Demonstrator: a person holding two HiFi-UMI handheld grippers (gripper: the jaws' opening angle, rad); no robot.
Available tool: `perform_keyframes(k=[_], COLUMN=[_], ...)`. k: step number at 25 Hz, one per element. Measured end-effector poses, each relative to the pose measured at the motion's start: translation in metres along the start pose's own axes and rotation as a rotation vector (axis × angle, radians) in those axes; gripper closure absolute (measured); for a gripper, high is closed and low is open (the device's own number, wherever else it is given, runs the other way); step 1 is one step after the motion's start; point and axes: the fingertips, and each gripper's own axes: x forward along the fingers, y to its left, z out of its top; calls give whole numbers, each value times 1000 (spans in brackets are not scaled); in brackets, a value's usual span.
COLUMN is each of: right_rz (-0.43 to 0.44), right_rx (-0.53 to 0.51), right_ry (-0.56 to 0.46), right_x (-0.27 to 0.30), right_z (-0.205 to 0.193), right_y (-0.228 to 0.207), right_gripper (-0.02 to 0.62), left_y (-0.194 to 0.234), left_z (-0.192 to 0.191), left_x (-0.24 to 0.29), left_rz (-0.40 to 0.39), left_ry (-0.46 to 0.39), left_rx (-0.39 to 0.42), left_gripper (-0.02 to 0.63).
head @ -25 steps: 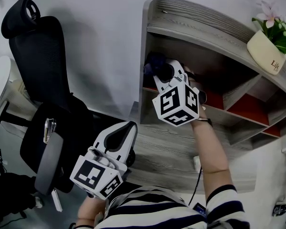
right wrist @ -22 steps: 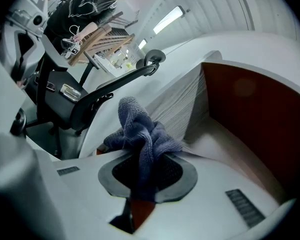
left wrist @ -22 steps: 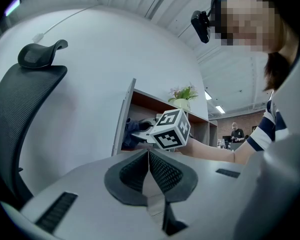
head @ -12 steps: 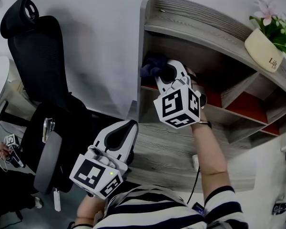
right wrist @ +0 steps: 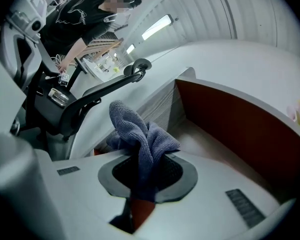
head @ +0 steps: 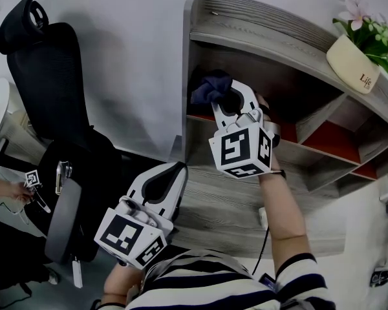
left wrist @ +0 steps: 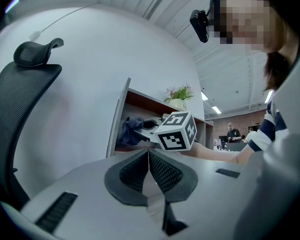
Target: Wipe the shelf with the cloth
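Observation:
A wooden shelf unit [head: 258,41] with red-floored compartments stands against the white wall. My right gripper [head: 220,94] reaches into the upper left compartment, shut on a blue cloth [head: 205,88] that bunches out past the jaws [right wrist: 140,134]. The cloth sits at the compartment's left end, near the side panel. The red back panel [right wrist: 235,119] and pale shelf floor [right wrist: 200,139] lie ahead of it. My left gripper [head: 160,185] hangs low in front of the shelf, jaws shut on nothing [left wrist: 149,156]. From it I see the right gripper's marker cube [left wrist: 176,131] and the cloth [left wrist: 131,129].
A black office chair [head: 52,108] stands left of the shelf. A cream flower pot [head: 352,63] sits on the upper right shelf. Another person's hand [head: 13,189] holds a marked tool at the far left. A cable [head: 266,237] hangs by the lower shelf.
The right gripper and cloth have risen slightly in the compartment's left end. A person's hand with a marked tool has come in at the far left. The left gripper stays put.

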Motion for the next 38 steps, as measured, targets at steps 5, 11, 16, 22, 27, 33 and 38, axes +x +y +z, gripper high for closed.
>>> perform_keyframes(k=[5, 11, 16, 22, 27, 33, 38], right_rz=[133, 185, 216, 207, 166, 101, 67], right_rx=[-110, -188, -187, -189, -171, -217, -231], right_ry=[67, 142, 226, 310, 385, 490, 569], right_x=[7, 10, 4, -10, -26, -51, -72], right_z=[-10, -22, -38, -59, -79, -105, -120], right_y=[30, 43, 40, 32, 17, -2, -14], right_gripper=[520, 520, 520, 520, 520, 520, 520], left_y=[-4, -3, -2, -8, -15, -24, -32], left_z=[0, -1, -2, -2, -2, -5, -6], left_x=[0, -3, -3, 1, 7, 13, 18], left_rz=[-12, -10, -14, -41, -74, -114, -145], left_ry=[-3, -5, -3, 1, 2, 9, 14], left_rx=[1, -4, -5, -3, -3, -8, -11], left_gripper=[586, 586, 586, 586, 586, 586, 586])
